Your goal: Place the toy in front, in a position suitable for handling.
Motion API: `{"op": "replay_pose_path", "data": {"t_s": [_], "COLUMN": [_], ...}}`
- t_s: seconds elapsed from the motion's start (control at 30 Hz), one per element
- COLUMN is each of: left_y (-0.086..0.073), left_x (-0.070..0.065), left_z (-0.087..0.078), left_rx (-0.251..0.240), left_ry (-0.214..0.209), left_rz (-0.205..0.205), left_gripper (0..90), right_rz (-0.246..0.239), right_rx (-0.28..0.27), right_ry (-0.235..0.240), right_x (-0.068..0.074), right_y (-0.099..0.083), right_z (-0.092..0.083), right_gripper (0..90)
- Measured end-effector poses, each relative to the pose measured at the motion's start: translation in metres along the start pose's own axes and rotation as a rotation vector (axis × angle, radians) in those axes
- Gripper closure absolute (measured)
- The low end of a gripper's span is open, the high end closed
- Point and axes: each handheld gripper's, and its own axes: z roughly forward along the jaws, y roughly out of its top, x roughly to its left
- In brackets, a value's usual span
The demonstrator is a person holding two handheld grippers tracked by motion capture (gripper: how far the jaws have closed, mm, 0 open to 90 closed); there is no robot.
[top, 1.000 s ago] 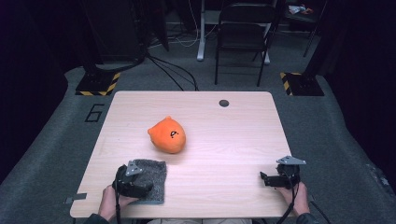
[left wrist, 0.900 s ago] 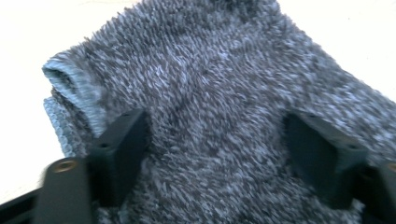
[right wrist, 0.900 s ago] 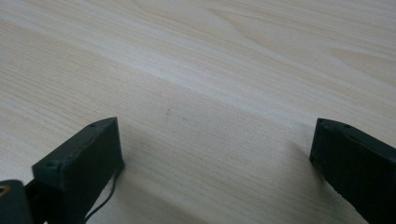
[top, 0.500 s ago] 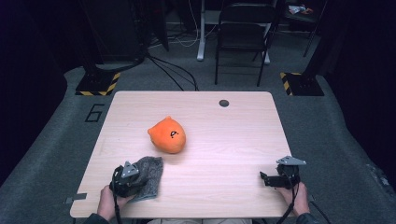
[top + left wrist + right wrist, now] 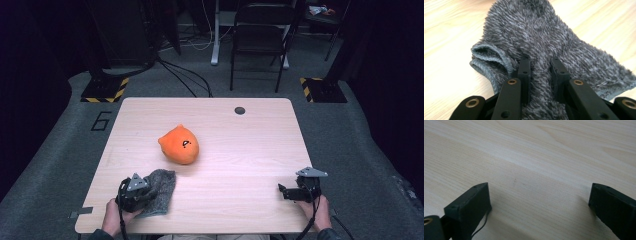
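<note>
Grey fuzzy cloth [image 5: 159, 189] is lying near the front-left corner of the tabletop [image 5: 240, 145] in the high view, bunched and lifting slightly at the side where the left tongs [image 5: 142, 192] are gripping it. Those tongs are sitting close to the front edge, with the person's left hand [image 5: 114, 220] wrapping around them from below. An orange plush toy [image 5: 179, 144] is resting farther in, toward the middle of the tabletop and a little left of centre, apart from the cloth. The right tongs [image 5: 283, 192] are lying low near the front-right corner, pointing toward the left edge, with the right hand [image 5: 315, 210] holding them. A small dark round cap [image 5: 240, 110] is sitting near the back edge. In the left gripper view, the left tongs [image 5: 539, 66] have just been closing, and the jaws are now standing narrow and pinching a raised ridge of the cloth [image 5: 536, 32] between them; the pile is bulging up between the two black jaws while a rolled hem is curling at the left side. In the right gripper view, the right tongs [image 5: 537, 197] are standing wide, with bare pale wood grain of the tabletop [image 5: 536, 157] lying between the jaws and nothing held.
</note>
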Motion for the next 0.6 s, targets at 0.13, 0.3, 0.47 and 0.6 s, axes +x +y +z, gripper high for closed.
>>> {"op": "replay_pose_path", "data": {"t_s": [0.13, 0.3, 0.47, 0.6], "left_y": [0.003, 0.007, 0.014, 0.021], "left_x": [-0.002, -0.008, -0.018, -0.026], "left_z": [-0.003, -0.003, -0.003, 0.0], "left_rx": [-0.005, -0.022, -0.039, -0.031], "left_ry": [-0.028, -0.053, -0.091, -0.106], "left_rz": [0.01, 0.02, 0.03, 0.068], "left_gripper": [73.5, 73.5, 73.4, 73.2], "right_rz": [0.0, 0.001, 0.001, 0.001], "right_rx": [0.0, 0.0, 0.0, 0.001], "right_ry": [0.0, -0.001, -0.001, -0.003], "right_x": [0.0, 0.0, 0.0, 0.0], "right_y": [0.0, 0.0, 0.0, 0.0], "right_z": [0.0, 0.0, 0.0, 0.0], "right_gripper": [2.9, 2.9, 2.7, 2.6]}}
